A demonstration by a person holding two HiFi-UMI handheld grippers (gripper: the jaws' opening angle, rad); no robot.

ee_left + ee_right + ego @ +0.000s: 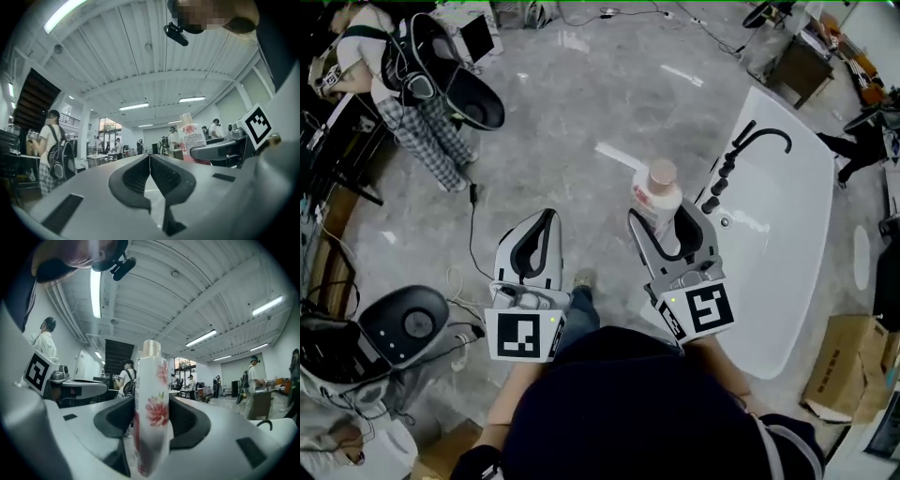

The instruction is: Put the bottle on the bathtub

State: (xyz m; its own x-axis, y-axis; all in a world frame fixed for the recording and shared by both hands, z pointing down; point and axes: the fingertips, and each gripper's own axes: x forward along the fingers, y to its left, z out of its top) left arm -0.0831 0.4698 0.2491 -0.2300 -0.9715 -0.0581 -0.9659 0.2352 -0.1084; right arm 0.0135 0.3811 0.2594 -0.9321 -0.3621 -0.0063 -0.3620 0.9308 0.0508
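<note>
A white bottle [658, 199] with a red flower print and a pale cap stands upright between the jaws of my right gripper [667, 217], which is shut on its sides. In the right gripper view the bottle [151, 427] fills the gap of the right gripper [151, 401]. It hangs over the grey floor just left of the white bathtub [806, 178], near the black faucet [759, 141]. My left gripper [546, 217] is held level to the left, its jaws together and holding nothing. The left gripper view shows this left gripper [149, 157] and, to its right, the bottle [191, 136].
A person with a backpack [412, 84] stands at the far left beside a black seat [478, 98]. A round grey device [408, 323] and a cable [473, 234] lie on the floor at left. A cardboard box [848, 375] sits right of the tub.
</note>
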